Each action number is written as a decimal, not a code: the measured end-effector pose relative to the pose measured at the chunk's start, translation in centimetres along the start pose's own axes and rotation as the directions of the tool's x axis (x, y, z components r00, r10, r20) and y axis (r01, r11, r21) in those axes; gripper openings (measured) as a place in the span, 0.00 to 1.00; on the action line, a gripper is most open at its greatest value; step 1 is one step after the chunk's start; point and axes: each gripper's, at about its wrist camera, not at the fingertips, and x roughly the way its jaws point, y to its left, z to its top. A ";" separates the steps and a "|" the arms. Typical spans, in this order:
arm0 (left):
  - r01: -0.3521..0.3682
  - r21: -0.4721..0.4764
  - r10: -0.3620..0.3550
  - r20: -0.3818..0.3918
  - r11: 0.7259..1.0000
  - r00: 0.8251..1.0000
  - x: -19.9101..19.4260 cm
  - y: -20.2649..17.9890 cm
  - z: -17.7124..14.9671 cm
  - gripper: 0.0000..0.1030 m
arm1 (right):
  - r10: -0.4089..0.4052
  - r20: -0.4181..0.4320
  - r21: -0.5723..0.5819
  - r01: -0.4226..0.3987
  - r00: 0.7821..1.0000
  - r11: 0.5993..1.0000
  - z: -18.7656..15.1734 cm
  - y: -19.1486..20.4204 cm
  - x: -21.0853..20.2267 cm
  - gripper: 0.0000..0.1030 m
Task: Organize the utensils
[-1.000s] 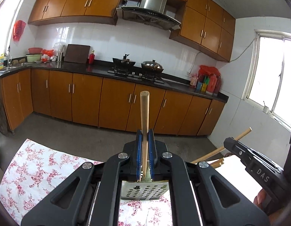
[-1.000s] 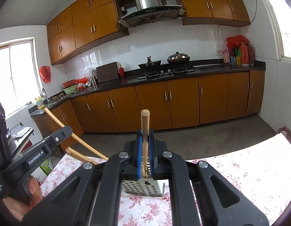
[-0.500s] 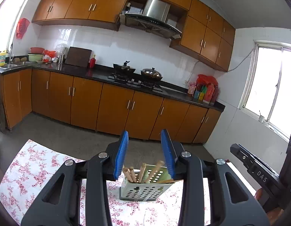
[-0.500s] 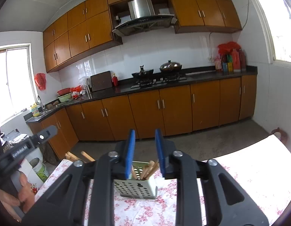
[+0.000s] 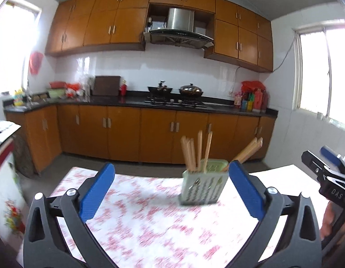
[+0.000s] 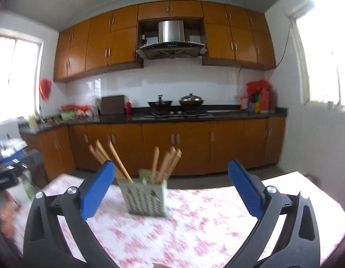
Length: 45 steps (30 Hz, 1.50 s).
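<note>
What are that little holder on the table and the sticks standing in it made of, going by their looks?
The holder looks like moulded plastic: pale grey-green, matt, its walls pierced with rows of even holes. Painted metal cannot be ruled out, as the picture is blurred. The sticks look like bare wood or bamboo: light tan, dull, straight, with squared ends. The floral tablecloth looks like wipeable sheet, but its blur leaves that open.

Floral tablecloth (image 5: 150,223) smeared by motion blur in both views, pattern unreadable; lower ends of the wooden utensils (image 5: 196,154) concealed inside the perforated holder (image 5: 202,188); holder outline blurred in the right wrist view; right gripper (image 5: 329,174) cut off at the frame edge; countertop items too small to identify.
</note>
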 end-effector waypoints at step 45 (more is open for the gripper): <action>-0.130 0.007 0.131 -0.078 0.991 0.988 -8.7 -0.5 -15.2 0.98 | 0.024 -0.149 -0.018 -0.027 0.988 0.999 -14.4 1.2 -9.0 0.96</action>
